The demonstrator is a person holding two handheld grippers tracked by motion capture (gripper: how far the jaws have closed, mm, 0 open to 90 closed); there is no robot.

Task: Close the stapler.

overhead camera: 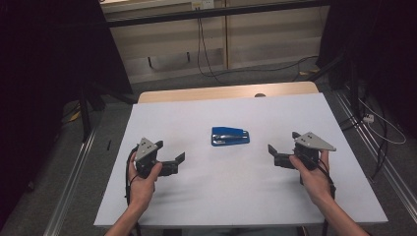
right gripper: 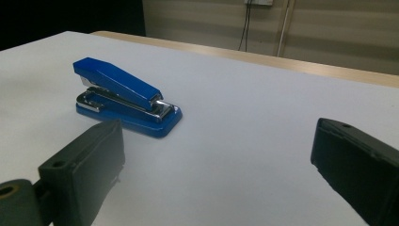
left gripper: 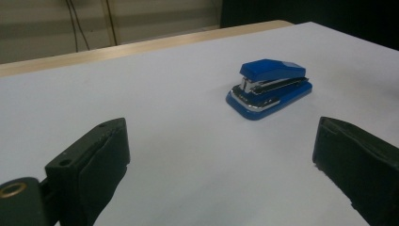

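Stapler (overhead camera: 230,136) in blue lies flat on the white table (overhead camera: 246,191), a little beyond the middle of the sheet and roughly midway between the two hands, touched by nothing. Its long side runs left to right across the table in the high view, and its top arm rests down over the chrome magazine and the blue base. Left gripper (overhead camera: 171,158) sits near the table's left side, held in the person's left hand (overhead camera: 142,183), with its jaws pointing inward toward the centre and standing wide apart with only bare table between them. In the left gripper view the stapler (left gripper: 269,88) appears ahead and to the right of the gap, well apart from both black jaws, its blunt rear end nearest that camera. Right gripper (overhead camera: 281,149) sits near the table's right side in the person's right hand (overhead camera: 314,179), its jaws also turned inward and spread wide, clamped on nothing. In the right gripper view the stapler (right gripper: 126,97) lies ahead and to the left, beyond the left-hand jaw, its chrome nose end pointing toward the gap. A strip of pale wood (overhead camera: 221,92) shows along the table's far edge, and dark cables (overhead camera: 206,54) hang down the wall behind it.
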